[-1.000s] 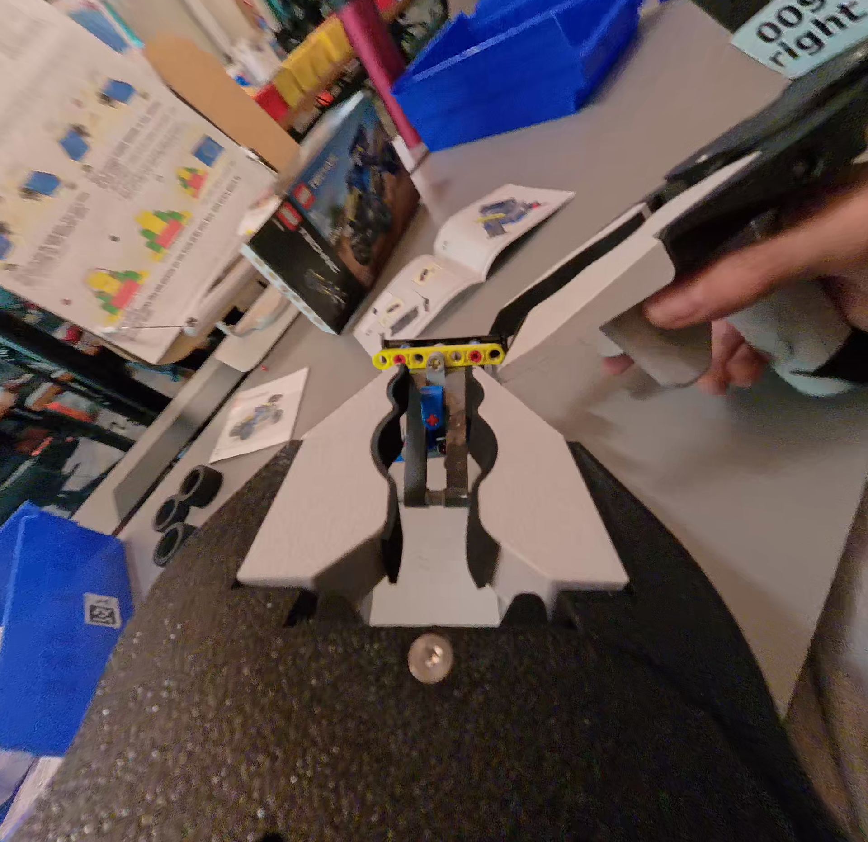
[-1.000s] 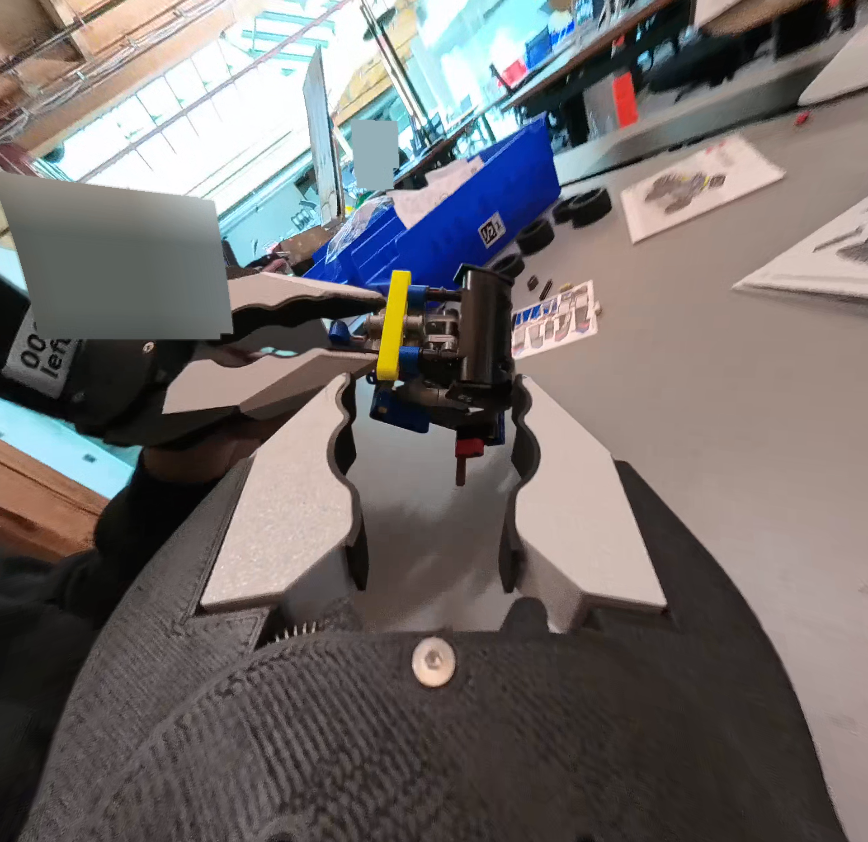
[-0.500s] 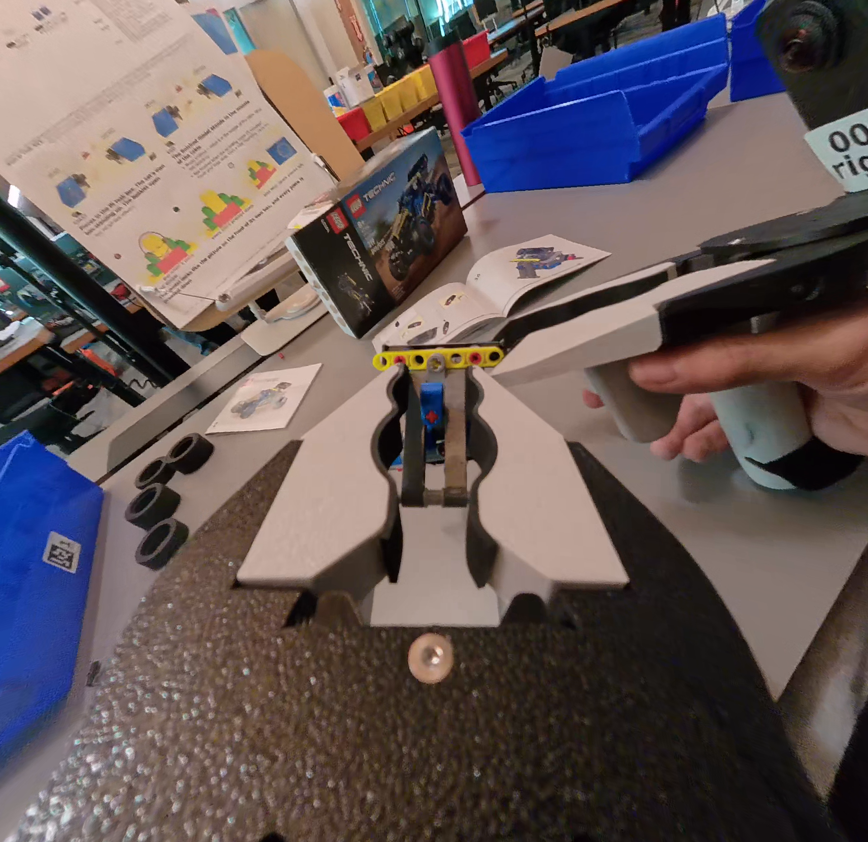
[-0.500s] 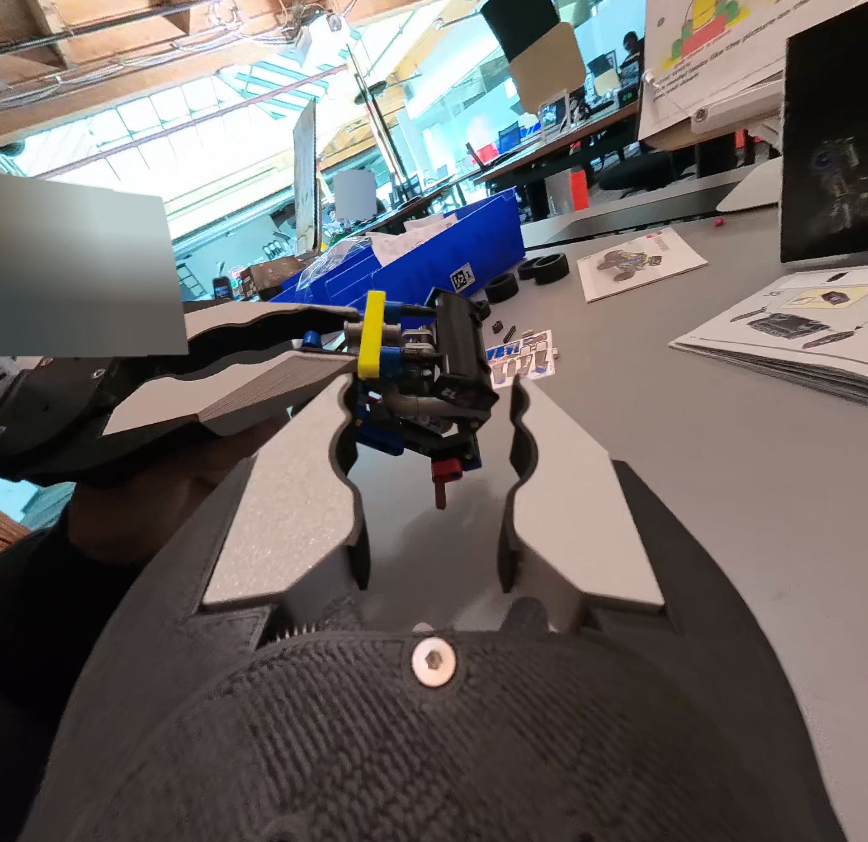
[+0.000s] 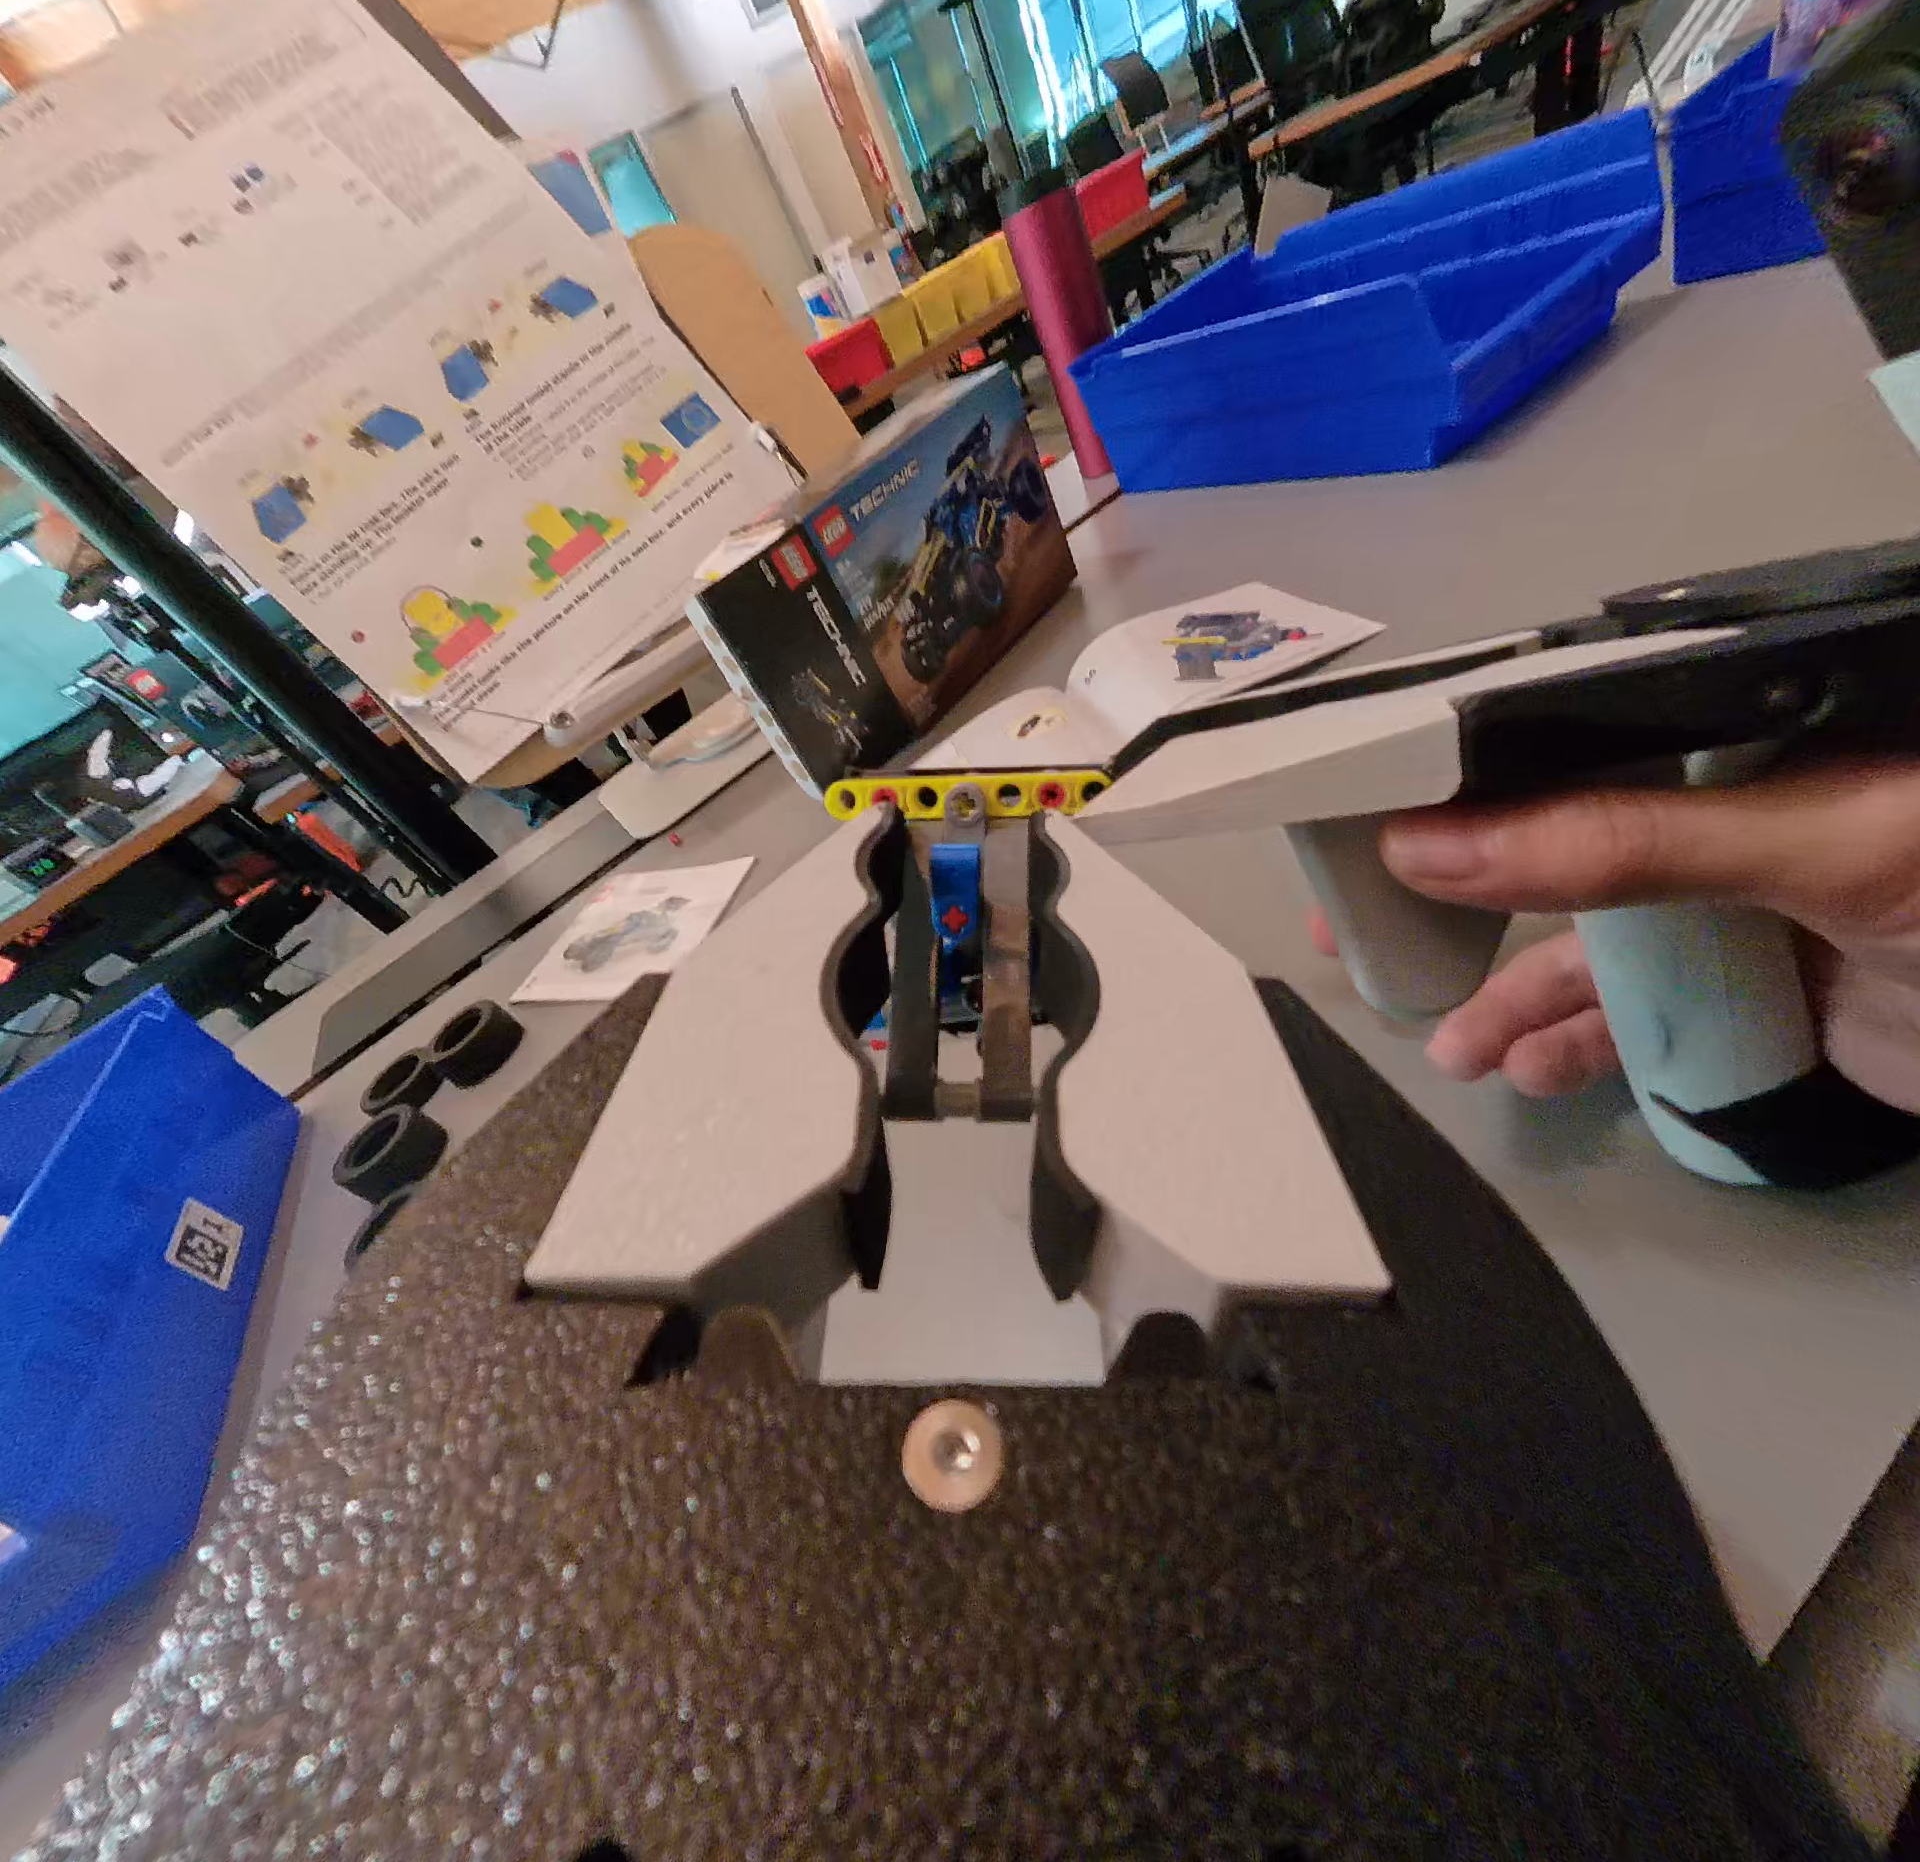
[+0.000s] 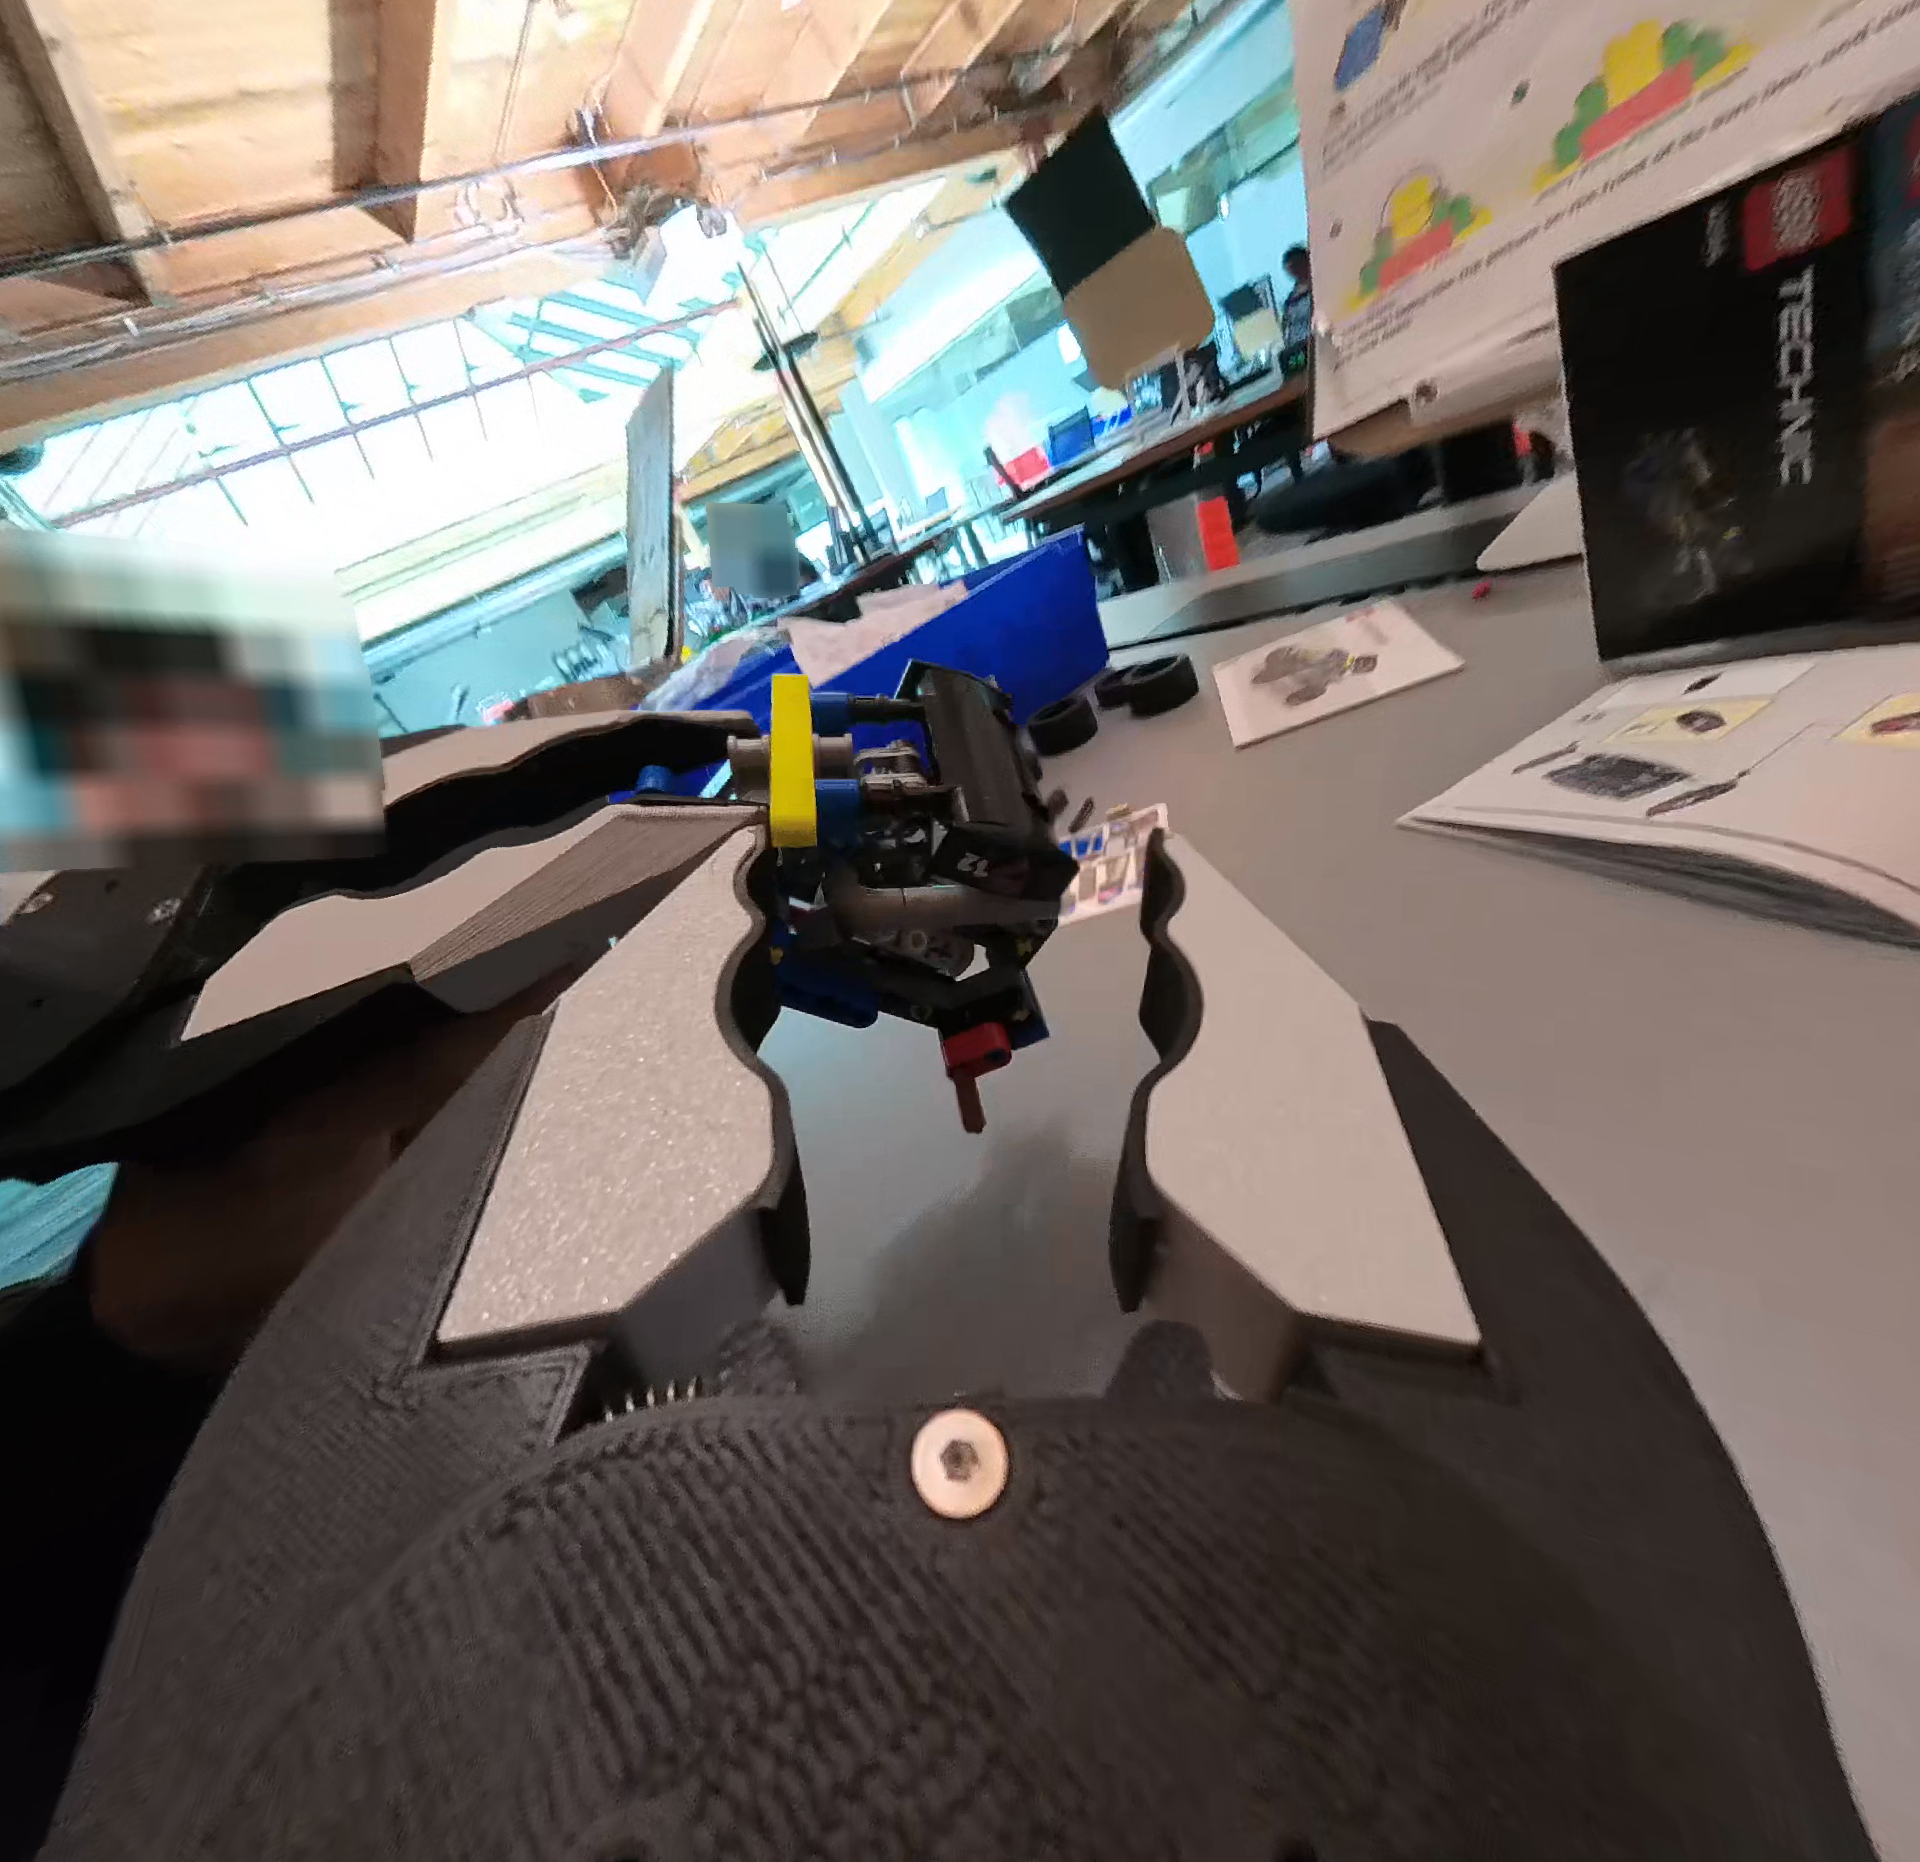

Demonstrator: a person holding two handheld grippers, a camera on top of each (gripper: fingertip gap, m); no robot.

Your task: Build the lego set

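Tongs on our left (image 5: pixel 961 846) were clenched on the half-built toy buggy (image 6: pixel 914 856), its yellow beam (image 5: pixel 966 796) lying crosswise, while our right tongs (image 6: pixel 956 856) stood released around it from three o'clock.

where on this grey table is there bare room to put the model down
The widest bare stretch of grey table lies below the right tool, on the near side of the open instruction booklet. Another runs between that booklet and the blue bin. It is crowded by the loose black tyres, the leaflet and the sticker sheet.
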